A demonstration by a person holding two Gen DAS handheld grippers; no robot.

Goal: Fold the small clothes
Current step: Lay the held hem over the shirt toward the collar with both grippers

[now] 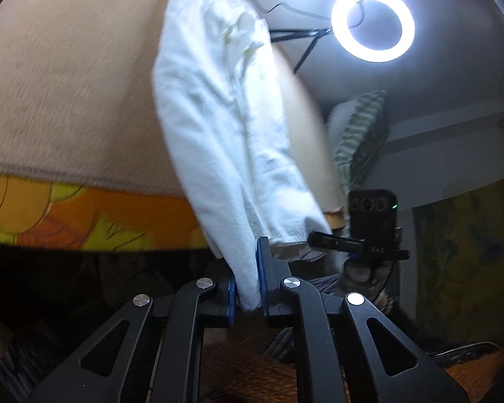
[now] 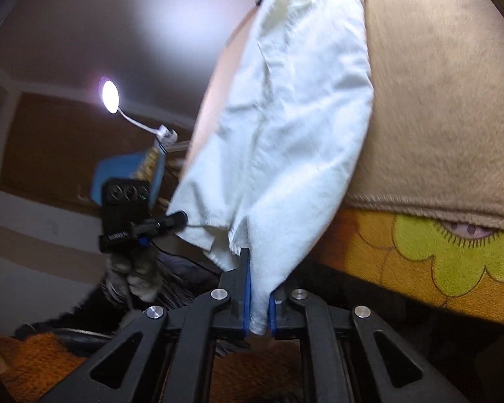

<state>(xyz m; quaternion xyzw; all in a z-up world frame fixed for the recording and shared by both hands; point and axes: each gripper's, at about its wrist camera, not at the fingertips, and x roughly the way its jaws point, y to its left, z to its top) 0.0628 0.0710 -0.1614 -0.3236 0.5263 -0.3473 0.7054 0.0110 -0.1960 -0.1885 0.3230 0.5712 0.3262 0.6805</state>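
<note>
Faintly, unreadable lettering on right gripper [image 1: 310,235]

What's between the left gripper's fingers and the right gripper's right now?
A span of the white garment: the left gripper pinches one corner and the right gripper the other. Both wrist views show its hem running across to the other gripper.

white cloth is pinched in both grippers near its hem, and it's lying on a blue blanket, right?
Not quite. Both the left gripper and the right gripper do pinch the white cloth near its hem, but the blanket under it is beige, not blue; both wrist views show it.
</note>
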